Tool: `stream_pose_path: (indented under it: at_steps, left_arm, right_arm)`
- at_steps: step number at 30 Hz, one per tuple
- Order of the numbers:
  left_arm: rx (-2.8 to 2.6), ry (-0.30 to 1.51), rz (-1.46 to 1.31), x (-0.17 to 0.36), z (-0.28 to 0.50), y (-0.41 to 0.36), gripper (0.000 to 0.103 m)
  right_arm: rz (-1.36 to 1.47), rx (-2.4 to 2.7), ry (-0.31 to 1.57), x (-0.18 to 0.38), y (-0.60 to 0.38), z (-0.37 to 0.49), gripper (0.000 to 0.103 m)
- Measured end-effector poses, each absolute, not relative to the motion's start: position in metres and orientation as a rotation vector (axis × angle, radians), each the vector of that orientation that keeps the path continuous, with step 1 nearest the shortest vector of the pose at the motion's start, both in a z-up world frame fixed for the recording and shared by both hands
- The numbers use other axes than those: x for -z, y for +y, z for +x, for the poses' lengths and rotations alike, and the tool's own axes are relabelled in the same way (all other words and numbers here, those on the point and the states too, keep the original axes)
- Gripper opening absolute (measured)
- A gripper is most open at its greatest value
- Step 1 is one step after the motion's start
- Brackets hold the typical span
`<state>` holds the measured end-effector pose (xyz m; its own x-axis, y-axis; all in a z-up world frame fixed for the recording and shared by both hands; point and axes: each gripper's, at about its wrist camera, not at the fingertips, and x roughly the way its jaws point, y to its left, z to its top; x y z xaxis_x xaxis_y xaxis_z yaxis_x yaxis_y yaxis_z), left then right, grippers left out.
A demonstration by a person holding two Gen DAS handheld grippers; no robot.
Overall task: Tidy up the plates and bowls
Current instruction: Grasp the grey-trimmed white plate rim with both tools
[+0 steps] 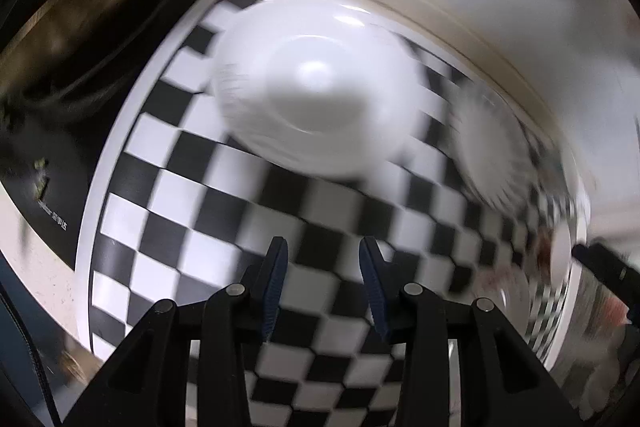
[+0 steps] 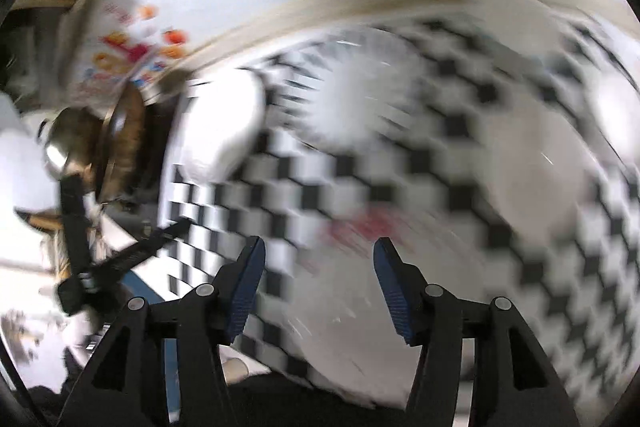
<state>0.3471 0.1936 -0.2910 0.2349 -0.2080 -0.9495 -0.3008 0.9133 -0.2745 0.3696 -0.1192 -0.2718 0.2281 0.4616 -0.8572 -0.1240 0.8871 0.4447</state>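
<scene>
While both views blur, we see dishes on checkered cloth [image 1: 192, 211].
Left gripper [image 1: 323, 247] and right gripper [image 2: 319, 247] stand apart, empty; white bowl [image 1: 320, 87] ahead.

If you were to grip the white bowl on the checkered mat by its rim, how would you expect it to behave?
The white bowl shows bright glare spots, so it is probably glazed and slippery between the fingers. It looks rigid, likely ceramic, so fairly heavy and breakable if dropped. Sitting upright on the flat checkered mat, it should slide rather than tip when pushed.
</scene>
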Motion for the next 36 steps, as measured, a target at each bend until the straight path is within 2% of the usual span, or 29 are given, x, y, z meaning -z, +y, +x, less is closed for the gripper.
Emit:
stream_pose_path:
  at_steps: [5, 7, 15, 17, 20, 21, 22, 24, 36]
  left_arm:
    - [-0.152, 1.364, -0.540, 0.324, 0.369, 0.243, 0.033]
    - [-0.159, 1.356, -0.572, 0.331, 0.377, 0.254, 0.036]
    - [-0.157, 1.368, -0.630, 0.343, 0.397, 0.279, 0.034]
    - [-0.155, 1.375, -0.643, 0.349, 0.403, 0.283, 0.034]
    - [-0.151, 1.377, -0.654, 0.354, 0.408, 0.285, 0.034]
    - [-0.142, 1.377, -0.653, 0.355, 0.409, 0.286, 0.032]
    - [-0.135, 1.370, -0.649, 0.355, 0.409, 0.285, 0.024]
    - [-0.128, 1.365, -0.606, 0.353, 0.413, 0.280, 0.020]
    - [-0.114, 1.300, -0.484, 0.312, 0.404, 0.275, 0.020]
  right_arm:
    - [0.142, -0.536, 1.278, 0.299, -0.019, 0.472, 0.058]
    - [0.078, -0.563, 1.310, 0.315, 0.012, 0.509, 0.057]
    - [-0.059, -0.550, 1.427, 0.373, 0.074, 0.593, 0.053]
    - [-0.061, -0.562, 1.460, 0.384, 0.082, 0.603, 0.051]
    - [-0.074, -0.565, 1.515, 0.404, 0.088, 0.613, 0.043]
    - [-0.075, -0.567, 1.533, 0.410, 0.090, 0.615, 0.037]
    - [-0.066, -0.568, 1.534, 0.413, 0.091, 0.616, 0.031]
    - [-0.036, -0.583, 1.527, 0.414, 0.090, 0.617, 0.025]
    - [0.000, -0.593, 1.492, 0.390, 0.054, 0.572, 0.018]
